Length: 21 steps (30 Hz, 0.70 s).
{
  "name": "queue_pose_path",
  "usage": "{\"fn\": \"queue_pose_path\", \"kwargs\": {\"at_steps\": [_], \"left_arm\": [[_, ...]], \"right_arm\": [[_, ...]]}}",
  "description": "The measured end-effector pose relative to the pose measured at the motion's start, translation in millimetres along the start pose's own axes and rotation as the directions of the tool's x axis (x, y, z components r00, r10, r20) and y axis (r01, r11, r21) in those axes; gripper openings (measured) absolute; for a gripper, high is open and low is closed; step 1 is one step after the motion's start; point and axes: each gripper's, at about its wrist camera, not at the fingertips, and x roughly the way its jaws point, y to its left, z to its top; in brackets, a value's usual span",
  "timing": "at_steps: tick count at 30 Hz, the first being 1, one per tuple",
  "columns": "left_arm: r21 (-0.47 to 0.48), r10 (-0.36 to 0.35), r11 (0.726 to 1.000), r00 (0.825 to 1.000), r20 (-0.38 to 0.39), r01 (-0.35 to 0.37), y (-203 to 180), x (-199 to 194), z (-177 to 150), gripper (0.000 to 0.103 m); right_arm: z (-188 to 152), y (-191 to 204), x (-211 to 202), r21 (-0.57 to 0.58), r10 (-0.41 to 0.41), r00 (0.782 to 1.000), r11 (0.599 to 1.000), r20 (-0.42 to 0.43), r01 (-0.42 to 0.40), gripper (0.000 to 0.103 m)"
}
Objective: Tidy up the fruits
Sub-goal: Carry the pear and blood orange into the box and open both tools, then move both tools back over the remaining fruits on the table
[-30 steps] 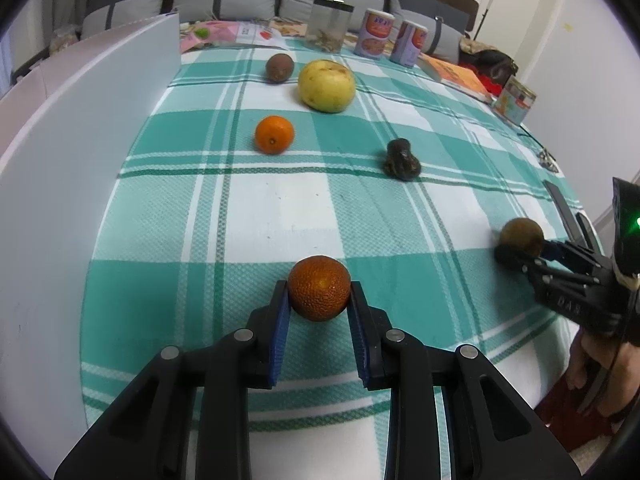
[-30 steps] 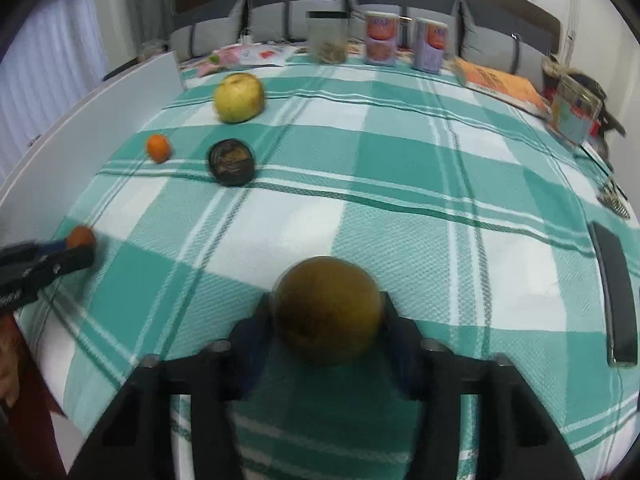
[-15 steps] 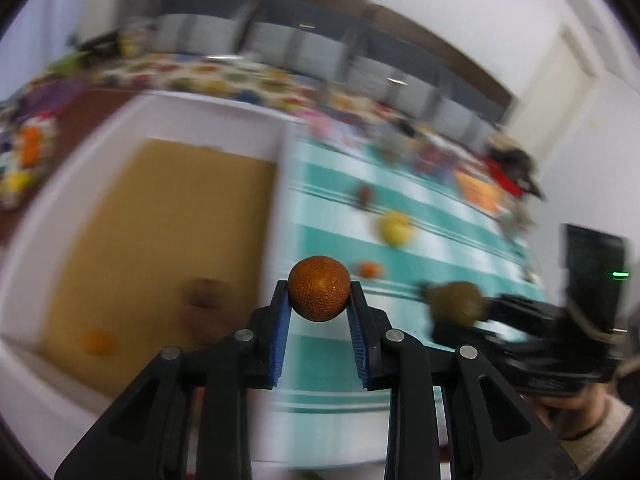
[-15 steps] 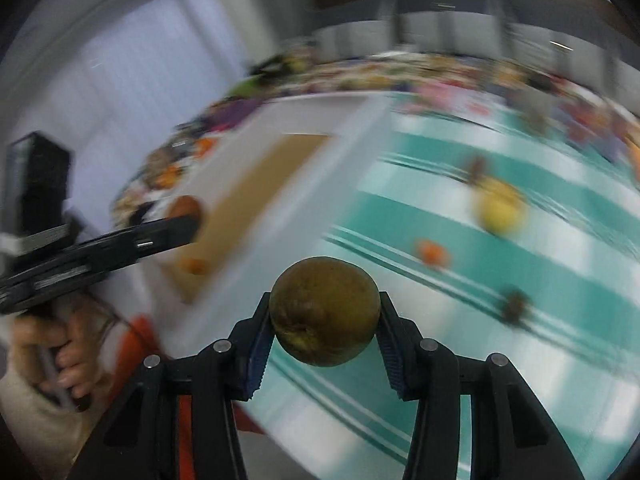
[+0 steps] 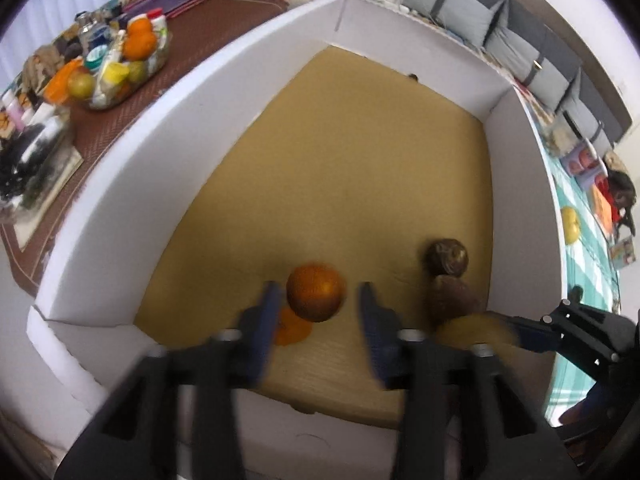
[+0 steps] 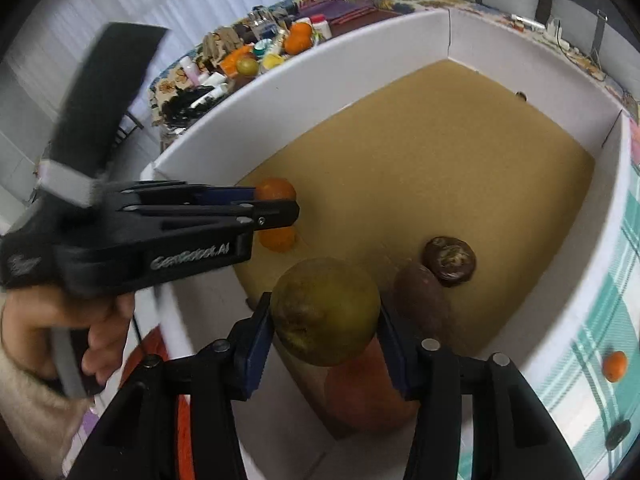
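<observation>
A large white box with a brown cardboard floor holds fruit. My left gripper is over its near end with its jaws apart; a dark orange sits between them with gaps on both sides, above a small orange on the floor. My right gripper is shut on a green-brown round fruit above the box's near edge. Two dark brown fruits lie on the box floor to the right.
The green checked tablecloth lies right of the box with a small orange on it; a yellow fruit also lies there. A side table with a bowl of fruit and bottles stands left of the box.
Both grippers swung from the table to above the box. My left gripper's jaws have opened off the dark orange. The right gripper still holds its fruit.
</observation>
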Motion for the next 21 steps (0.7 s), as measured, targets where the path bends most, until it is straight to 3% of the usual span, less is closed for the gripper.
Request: {"fn": "queue_pose_path", "kwargs": {"at_steps": [3,5,7,11,13,17,19,21], "left_arm": [[-0.014,0.008,1.0,0.997,0.077,-0.007,-2.8,-19.7,4.5,0.065],[-0.02,0.005,1.0,0.99,0.139,-0.002,-10.7,-38.8,6.1,0.072],[-0.009,-0.021,1.0,0.979,0.202,0.023,-24.9,-59.0,7.2,0.075],[0.092,-0.13,0.99,0.953,0.273,0.108,-81.2,-88.4,-7.5,0.079],[0.169,-0.207,0.972,0.941,0.269,0.165,-124.0,-94.4,-23.5,0.079],[0.304,-0.334,0.916,0.919,0.212,0.262,-204.3,-84.4,-71.1,0.083],[0.358,-0.354,0.893,0.918,0.179,0.274,-238.7,-70.7,-92.6,0.084],[0.405,-0.338,0.876,0.932,0.13,0.262,-273.5,-44.9,-119.6,0.083]], "right_arm": [[5.0,-10.2,-31.1,0.03,0.004,0.995,1.0,0.097,-0.007,0.061],[2.7,-16.7,-65.1,0.03,-0.027,0.984,0.999,0.177,0.022,0.069],[-5.2,-24.2,-99.8,0.024,-0.072,0.964,0.997,0.255,0.068,0.077],[-53.4,-57.7,-162.1,0.077,-0.223,0.895,0.975,0.387,0.21,0.098],[-83.3,-79.4,-177.1,0.123,-0.297,0.866,0.955,0.402,0.27,0.098],[-183.8,-141.1,-194.1,0.285,-0.469,0.803,0.879,0.367,0.383,0.099],[-227.8,-170.4,-191.0,0.352,-0.552,0.778,0.822,0.301,0.447,0.099],[-275.9,-197.9,-183.5,0.422,-0.619,0.753,0.757,0.221,0.498,0.099]]}}
